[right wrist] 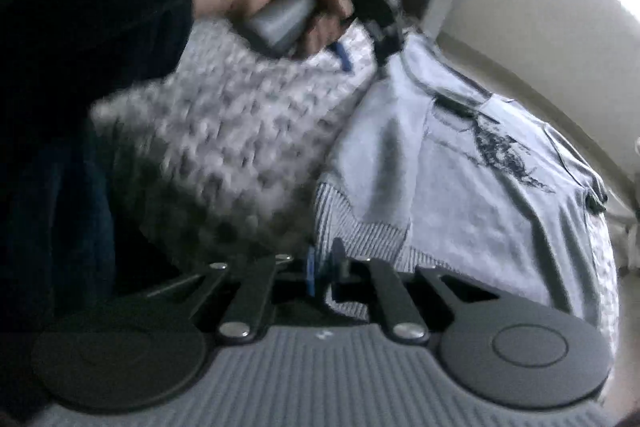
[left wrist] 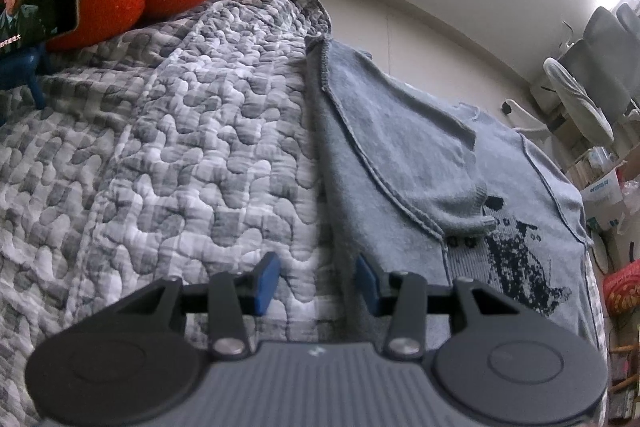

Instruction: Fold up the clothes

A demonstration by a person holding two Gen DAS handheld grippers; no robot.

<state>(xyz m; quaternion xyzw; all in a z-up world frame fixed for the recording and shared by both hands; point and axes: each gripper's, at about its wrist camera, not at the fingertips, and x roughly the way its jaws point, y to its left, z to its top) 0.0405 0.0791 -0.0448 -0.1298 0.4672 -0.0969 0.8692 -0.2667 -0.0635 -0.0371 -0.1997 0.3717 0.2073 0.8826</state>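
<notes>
A grey-and-white checked quilted bedcover (left wrist: 168,155) is spread beneath a grey knitted sweater with a dark animal motif (left wrist: 404,163), laid flat with one sleeve folded across; the left gripper (left wrist: 316,285) is held partly open and empty at the sweater's edge; the right gripper (right wrist: 323,273) appears, through blur, pinched on the ribbed hem (right wrist: 360,231).

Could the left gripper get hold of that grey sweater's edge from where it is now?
Probably yes: the left gripper is open just above the quilt, the grey sweater edge lies right by its fingers, and nothing is in between.
</notes>
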